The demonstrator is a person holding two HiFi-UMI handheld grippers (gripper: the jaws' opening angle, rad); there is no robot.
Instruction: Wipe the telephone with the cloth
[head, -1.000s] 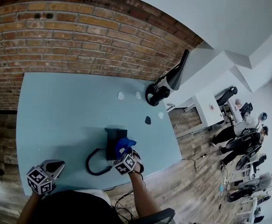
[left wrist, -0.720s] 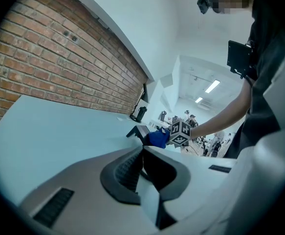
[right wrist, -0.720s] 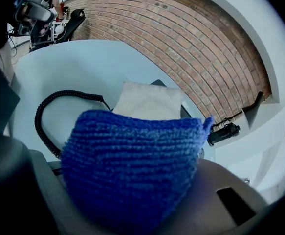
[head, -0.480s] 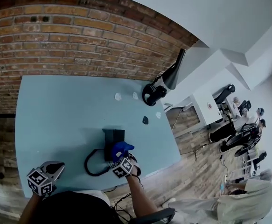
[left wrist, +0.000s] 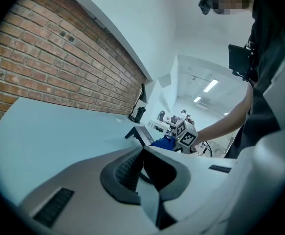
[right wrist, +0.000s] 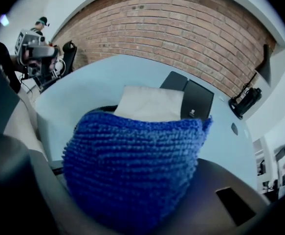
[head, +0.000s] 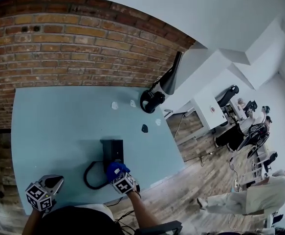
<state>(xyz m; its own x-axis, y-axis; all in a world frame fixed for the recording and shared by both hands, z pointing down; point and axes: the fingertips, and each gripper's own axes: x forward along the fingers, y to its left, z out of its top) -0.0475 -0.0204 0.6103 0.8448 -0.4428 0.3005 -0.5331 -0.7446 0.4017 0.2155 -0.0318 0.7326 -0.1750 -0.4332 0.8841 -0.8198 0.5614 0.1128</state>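
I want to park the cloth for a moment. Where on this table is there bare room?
The widest bare patch of table lies left of the telephone, between brick wall and left gripper. Crowded: the far right corner by the lamp and small bits, and the near edge around the cord and right gripper.

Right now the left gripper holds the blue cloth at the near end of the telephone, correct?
Not the left. The right gripper holds the blue cloth at the near end of the telephone; the right gripper view shows the cloth clamped there. The left gripper is shut on nothing, off to the side.
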